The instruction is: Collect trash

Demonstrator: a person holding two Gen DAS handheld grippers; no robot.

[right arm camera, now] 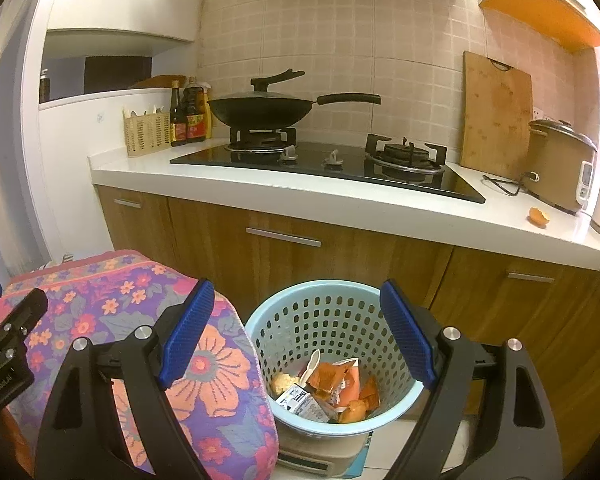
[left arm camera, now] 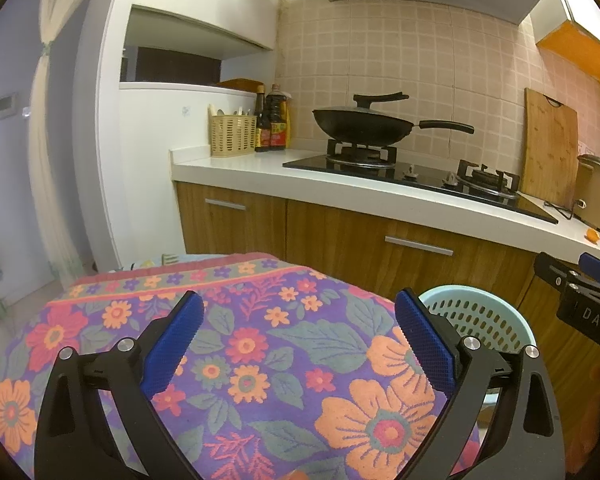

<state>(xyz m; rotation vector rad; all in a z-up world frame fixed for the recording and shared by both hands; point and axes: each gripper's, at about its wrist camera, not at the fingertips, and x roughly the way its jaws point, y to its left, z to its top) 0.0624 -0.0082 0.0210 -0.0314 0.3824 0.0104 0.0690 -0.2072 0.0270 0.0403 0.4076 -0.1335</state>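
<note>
A light-blue perforated waste basket (right arm camera: 292, 320) stands on the floor before the cabinets, holding orange peel, a torn wrapper, a small carton and a white plastic spoon. Its rim (left arm camera: 480, 312) shows in the left wrist view too. One piece of orange peel (right arm camera: 539, 216) lies on the white counter at the right; it shows as a small orange scrap (left arm camera: 592, 234) in the left wrist view. My right gripper (right arm camera: 296, 300) hangs open above the basket, nothing between its blue pads. My left gripper (left arm camera: 300, 312) is open over a floral cloth, also empty.
A floral-cloth-covered object (right arm camera: 120, 320) stands left of the basket. On the counter (right arm camera: 260, 184) are a gas hob with a black wok (right arm camera: 260, 110), sauce bottles (right arm camera: 188, 118), a utensil basket (right arm camera: 146, 134), a cutting board (right arm camera: 496, 116) and a rice cooker (right arm camera: 560, 164). Wooden cabinets (right arm camera: 340, 260) stand below.
</note>
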